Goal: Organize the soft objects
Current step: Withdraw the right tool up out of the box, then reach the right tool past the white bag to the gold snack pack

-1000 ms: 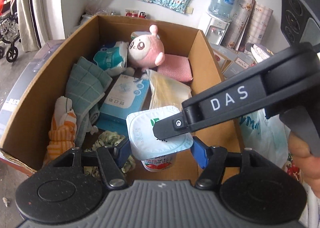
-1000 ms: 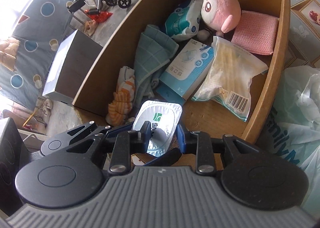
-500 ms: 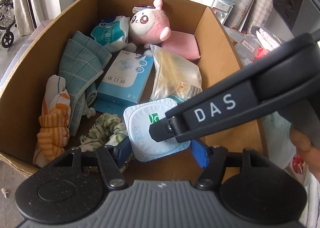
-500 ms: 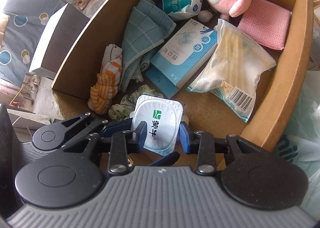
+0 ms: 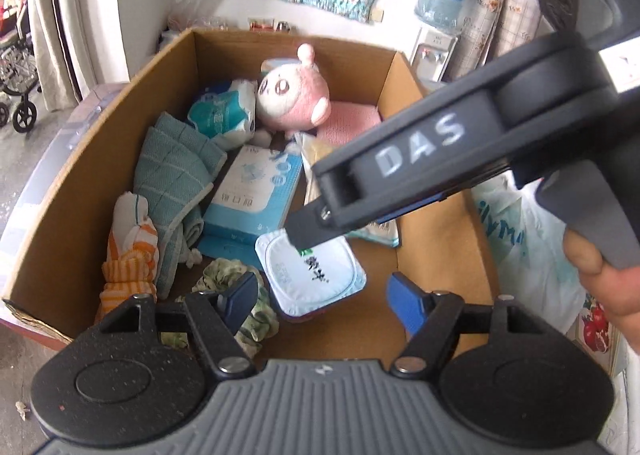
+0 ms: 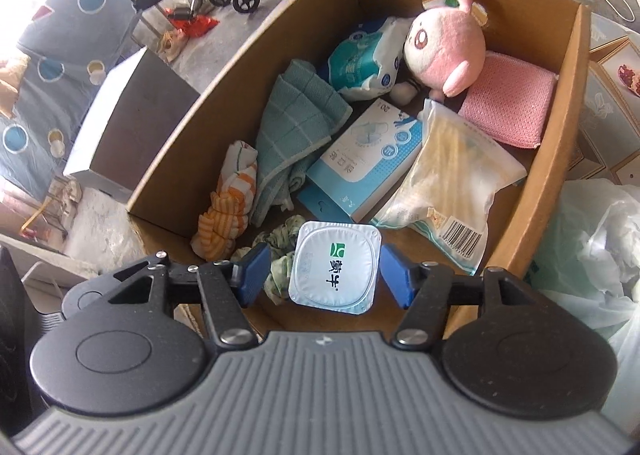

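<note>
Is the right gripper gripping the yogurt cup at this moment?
No, the right gripper is open, its pads clear of the yogurt cup.

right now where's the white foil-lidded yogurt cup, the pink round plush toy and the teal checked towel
white foil-lidded yogurt cup (image 6: 335,267), right wrist view, centre of its foil lid
pink round plush toy (image 6: 444,45), right wrist view, its pink body beside the face
teal checked towel (image 6: 298,115), right wrist view, middle of the folded cloth

A white foil-lidded yogurt cup with a green logo stands upright on the floor of a brown cardboard box, touching a crumpled green-patterned scrunchie. Behind lie an orange-striped cloth bundle, a teal checked towel, a blue mask carton, a clear bag of sticks, a pink plush toy, a pink sponge pad and a tissue pack.
</note>
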Motion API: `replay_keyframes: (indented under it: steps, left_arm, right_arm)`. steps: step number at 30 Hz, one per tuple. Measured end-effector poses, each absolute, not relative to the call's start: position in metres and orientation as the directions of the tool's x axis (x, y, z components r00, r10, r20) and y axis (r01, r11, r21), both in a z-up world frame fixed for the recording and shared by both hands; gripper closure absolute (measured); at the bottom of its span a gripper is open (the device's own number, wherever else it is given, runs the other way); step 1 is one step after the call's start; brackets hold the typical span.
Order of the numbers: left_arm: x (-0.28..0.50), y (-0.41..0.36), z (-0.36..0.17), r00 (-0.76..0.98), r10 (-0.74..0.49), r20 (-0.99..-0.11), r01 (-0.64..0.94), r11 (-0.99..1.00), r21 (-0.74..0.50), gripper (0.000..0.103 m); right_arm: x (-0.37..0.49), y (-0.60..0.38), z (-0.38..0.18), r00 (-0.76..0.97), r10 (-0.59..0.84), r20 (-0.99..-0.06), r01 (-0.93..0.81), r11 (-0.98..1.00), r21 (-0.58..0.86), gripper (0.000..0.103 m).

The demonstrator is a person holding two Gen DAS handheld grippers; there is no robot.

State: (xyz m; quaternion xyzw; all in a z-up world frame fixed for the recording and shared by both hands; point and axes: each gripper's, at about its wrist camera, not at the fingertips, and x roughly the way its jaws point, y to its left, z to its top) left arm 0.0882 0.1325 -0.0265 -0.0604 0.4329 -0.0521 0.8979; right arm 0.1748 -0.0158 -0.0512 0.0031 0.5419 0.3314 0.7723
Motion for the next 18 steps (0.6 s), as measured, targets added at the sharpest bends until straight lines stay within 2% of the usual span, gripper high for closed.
replay_keyframes:
  steps: [4, 7, 13, 18]
  left_arm:
    - [0.074, 0.121, -0.008, 0.701, -0.128, -0.701, 0.042, 0.99, -0.138, 0.025]
    - [0.065, 0.103, 0.006, 0.744, -0.139, -0.654, 0.075, 0.989, -0.125, 0.024]
    - [0.054, 0.038, 0.024, 0.792, -0.237, -0.563, 0.234, 0.969, -0.077, 0.018]
    - [0.055, -0.033, 0.019, 0.773, -0.337, -0.537, 0.384, 0.923, -0.026, 0.018]
  right_arm:
    - [0.15, -0.057, -0.025, 0.299, 0.596, -0.745, -0.488, 0.767, 0.417, 0.038]
    - [0.127, -0.095, -0.013, 0.383, 0.592, -0.709, -0.476, 0.784, 0.398, 0.037]
    - [0.104, -0.19, 0.005, 0.534, 0.478, -0.697, -0.364, 0.875, 0.32, 0.037]
    - [0.092, -0.275, 0.0, 0.607, 0.371, -0.703, -0.225, 0.928, 0.296, 0.037]
